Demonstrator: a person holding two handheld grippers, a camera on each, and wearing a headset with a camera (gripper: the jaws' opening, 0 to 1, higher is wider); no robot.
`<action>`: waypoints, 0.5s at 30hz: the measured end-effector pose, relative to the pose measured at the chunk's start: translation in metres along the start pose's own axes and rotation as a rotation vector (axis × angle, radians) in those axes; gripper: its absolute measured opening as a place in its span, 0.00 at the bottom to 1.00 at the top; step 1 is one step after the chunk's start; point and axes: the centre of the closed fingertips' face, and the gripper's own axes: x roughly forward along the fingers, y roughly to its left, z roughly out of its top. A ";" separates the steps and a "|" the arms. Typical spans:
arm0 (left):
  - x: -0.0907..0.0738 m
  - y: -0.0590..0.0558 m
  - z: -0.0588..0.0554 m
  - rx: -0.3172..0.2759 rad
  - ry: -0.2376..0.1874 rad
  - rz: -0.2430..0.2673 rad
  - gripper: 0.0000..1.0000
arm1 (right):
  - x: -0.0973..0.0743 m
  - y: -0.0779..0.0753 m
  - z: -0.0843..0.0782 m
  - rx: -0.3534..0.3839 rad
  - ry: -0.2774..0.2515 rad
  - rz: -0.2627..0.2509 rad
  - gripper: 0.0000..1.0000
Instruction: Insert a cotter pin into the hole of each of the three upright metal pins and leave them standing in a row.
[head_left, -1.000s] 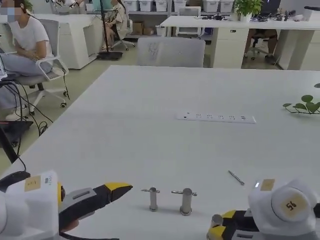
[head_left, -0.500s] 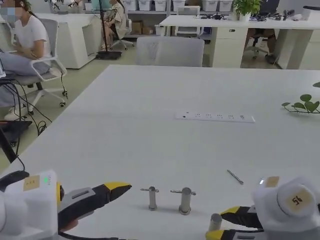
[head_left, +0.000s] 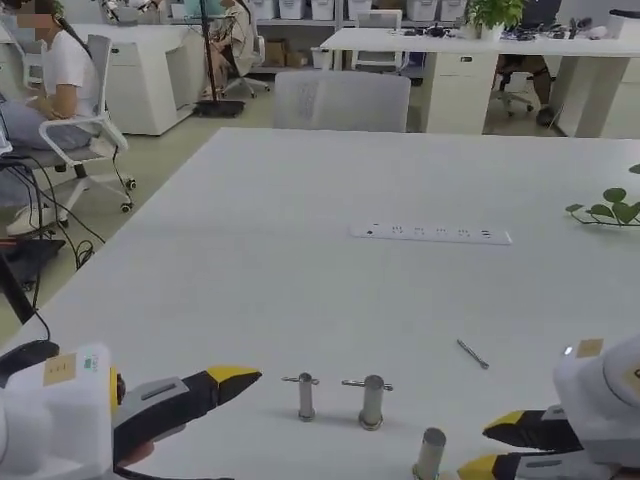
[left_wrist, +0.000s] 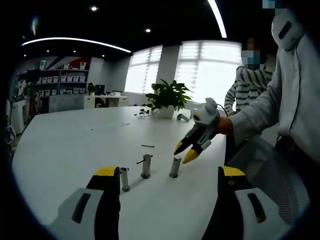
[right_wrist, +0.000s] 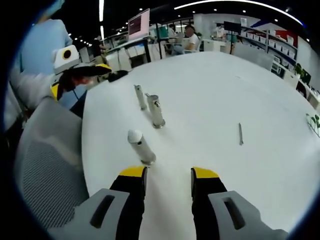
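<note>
three upright pins (head_left: 371, 402) close ahead; open table (head_left: 300, 290) beyond

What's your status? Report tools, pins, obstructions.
Left tool, right tool open, empty. Two pins cottered; third pin bare, upright by right tool. Loose cotter lying beyond. Power strip far back.

Left pin (head_left: 306, 398), middle pin (head_left: 372, 403) upright, inserted cotter pins (head_left: 352, 384) through tops; right pin (head_left: 431, 455) upright, bare; spare cotter pin (head_left: 472, 354) lying flat.

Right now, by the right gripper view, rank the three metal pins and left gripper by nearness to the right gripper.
1. Bare pin, just ahead of the right gripper, slightly left.
2. Middle pin, farther up the table.
3. Far pin, behind it.
4. Left gripper, upper left.
</note>
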 end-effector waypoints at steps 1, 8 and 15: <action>0.000 0.000 0.000 -0.001 0.000 0.001 0.80 | 0.000 -0.004 0.000 0.001 0.003 -0.005 0.37; -0.003 0.002 -0.003 -0.006 0.003 0.006 0.80 | -0.003 -0.043 0.002 0.017 0.033 -0.055 0.36; -0.005 0.004 -0.006 -0.019 0.002 0.017 0.80 | 0.001 -0.074 0.010 0.011 0.063 -0.095 0.34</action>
